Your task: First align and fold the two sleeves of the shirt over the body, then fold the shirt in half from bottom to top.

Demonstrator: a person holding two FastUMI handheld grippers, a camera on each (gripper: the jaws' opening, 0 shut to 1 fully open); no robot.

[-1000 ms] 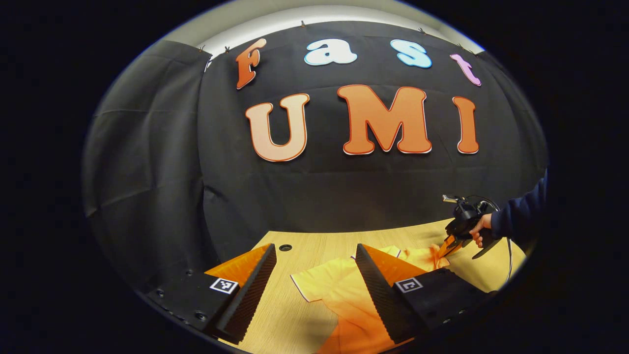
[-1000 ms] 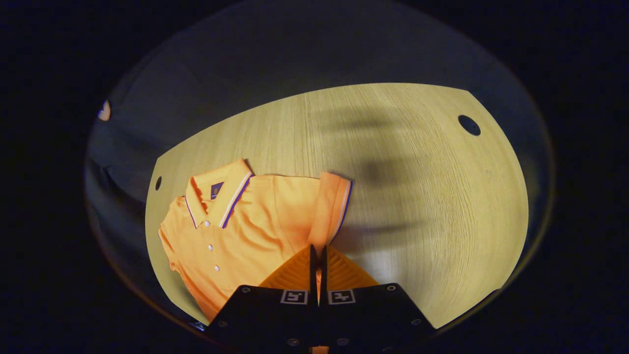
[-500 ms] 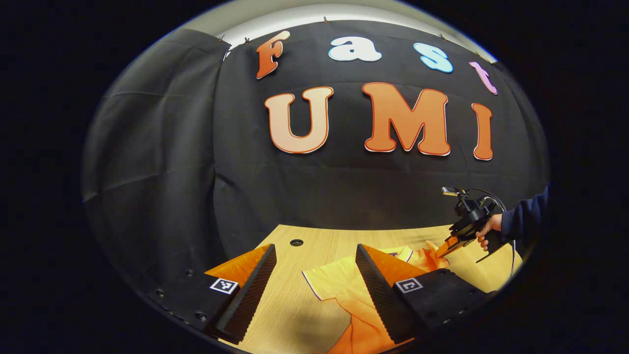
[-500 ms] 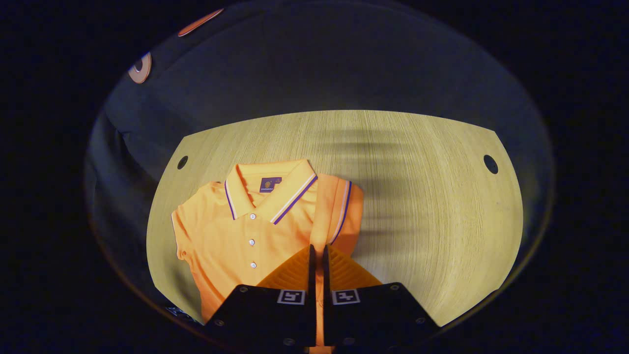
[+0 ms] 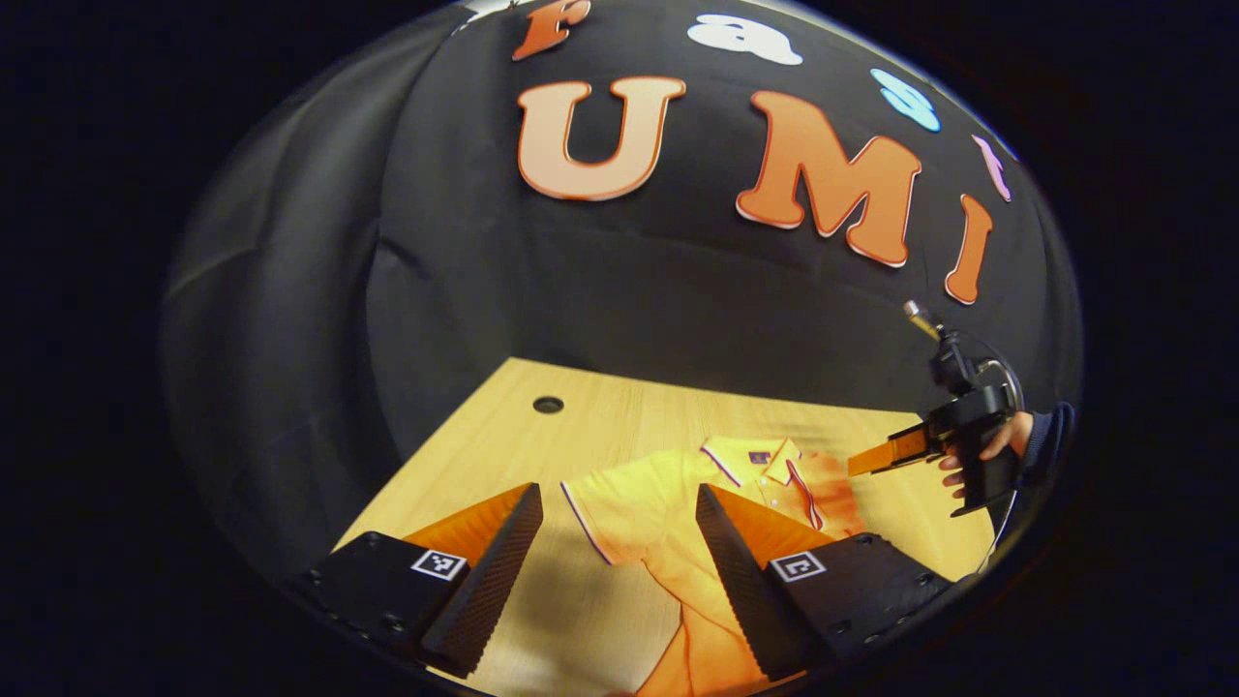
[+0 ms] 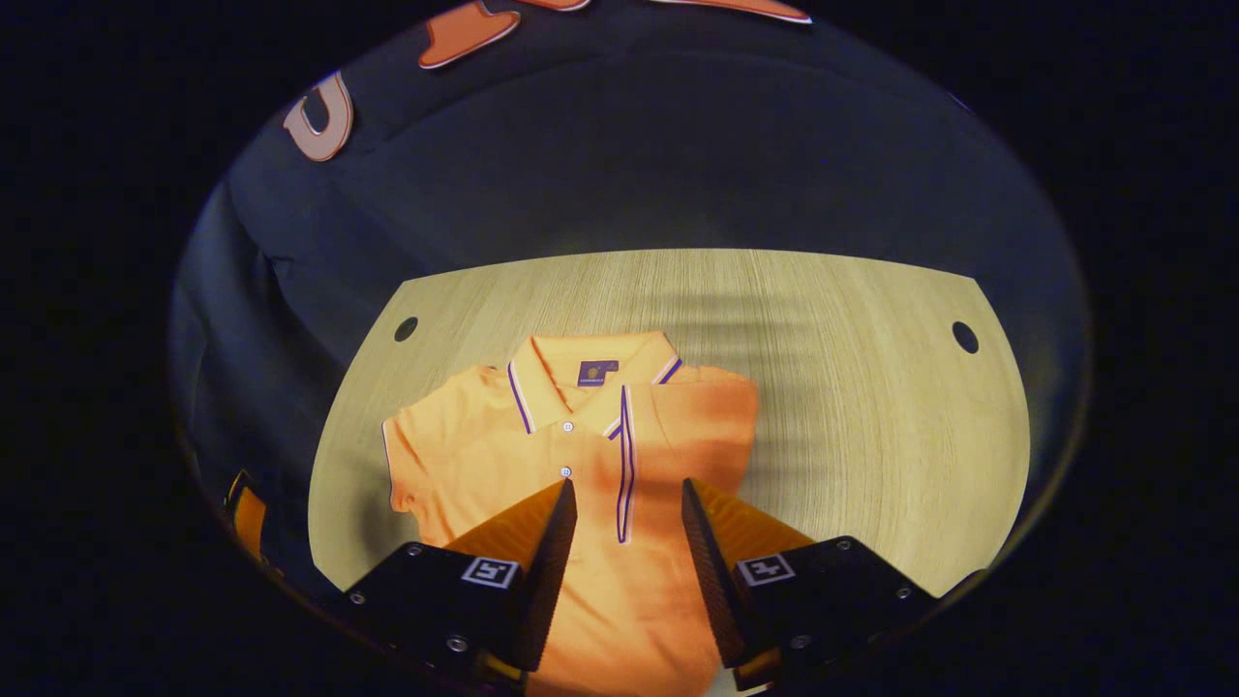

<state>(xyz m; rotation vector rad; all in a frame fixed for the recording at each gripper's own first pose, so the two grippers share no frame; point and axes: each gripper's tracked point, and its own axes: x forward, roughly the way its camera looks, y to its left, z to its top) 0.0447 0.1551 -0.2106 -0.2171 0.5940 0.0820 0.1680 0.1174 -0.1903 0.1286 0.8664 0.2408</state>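
Risk: the sleeve folded over the shirt is soft knit with nothing pinning it, so it could slide back or shift off the button line when the other sleeve gets pulled. Right gripper is wide open above the chest, holding nothing. Left gripper is also spread wide and empty near the flat sleeve. Shirt lies toward the table's left edge. Ribbed collar, striped trim, smooth wood-grain top.
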